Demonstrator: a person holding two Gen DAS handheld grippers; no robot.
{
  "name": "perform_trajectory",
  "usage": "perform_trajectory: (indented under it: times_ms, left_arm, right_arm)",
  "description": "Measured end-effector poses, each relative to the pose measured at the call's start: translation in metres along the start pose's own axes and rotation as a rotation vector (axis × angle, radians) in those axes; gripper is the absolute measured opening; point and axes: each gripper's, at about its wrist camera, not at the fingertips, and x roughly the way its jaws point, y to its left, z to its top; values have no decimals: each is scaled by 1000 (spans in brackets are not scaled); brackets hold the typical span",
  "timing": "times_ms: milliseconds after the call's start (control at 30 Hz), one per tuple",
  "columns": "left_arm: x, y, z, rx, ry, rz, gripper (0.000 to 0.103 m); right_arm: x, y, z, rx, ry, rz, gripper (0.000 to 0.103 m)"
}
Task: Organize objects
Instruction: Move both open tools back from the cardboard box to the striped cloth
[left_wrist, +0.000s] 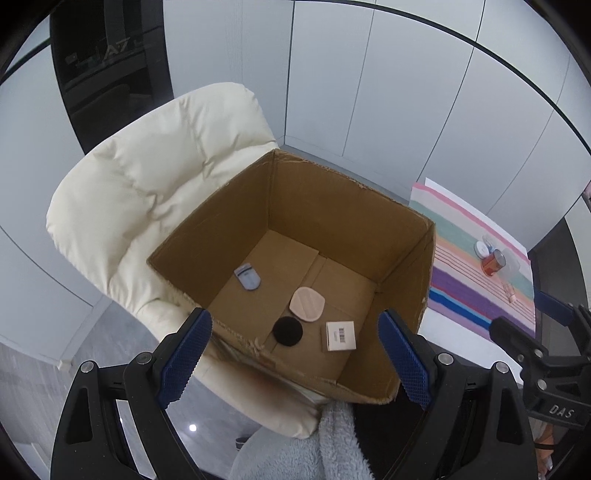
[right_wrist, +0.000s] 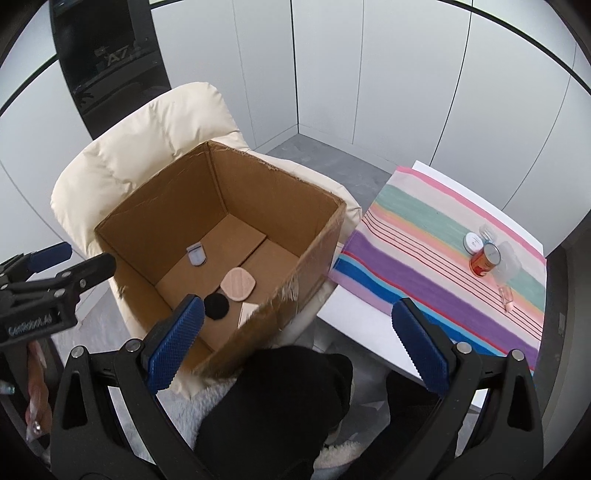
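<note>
looking down along the left gripper (left_wrist: 295, 354), we see its jaws spread wide with nothing between them. the cardboard box (left_wrist: 236, 206) stands on a cream chair (left_wrist: 147, 177), directly below and in front of this gripper. on the box floor lie a black round pad (left_wrist: 287, 331), a beige puff (left_wrist: 307, 305) touching it, a small white box with a barcode (left_wrist: 340, 335) just beside them, and a small blue-grey item (left_wrist: 247, 278) apart, near the far left wall.

the right gripper (right_wrist: 299, 343) is also wide open and holds nothing. it hangs over the near right corner of the box, between the box and the striped cloth (right_wrist: 424, 258) on the white table (right_wrist: 354, 306). on the cloth, well apart from both grippers, stand an orange jar (right_wrist: 484, 262), a white round tin (right_wrist: 474, 242) and some clear pieces (right_wrist: 511, 264) that we cannot make out well.

in the right wrist view the near box wall hides most of the white box, and the left finger (right_wrist: 177, 343) covers part of the box floor. the blue-grey item is too small for us to name.
</note>
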Motion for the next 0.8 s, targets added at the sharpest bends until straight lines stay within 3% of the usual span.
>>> perform_trajectory:
  times_ms: [533, 800]
  left_arm:
    - [2, -12, 1, 52, -17, 30, 92]
    - [10, -30, 7, 71, -2, -12, 92]
  right_arm:
    - [-12, -14, -11, 22, -14, -27, 103]
    - [-15, -35, -15, 73, -15, -42, 103]
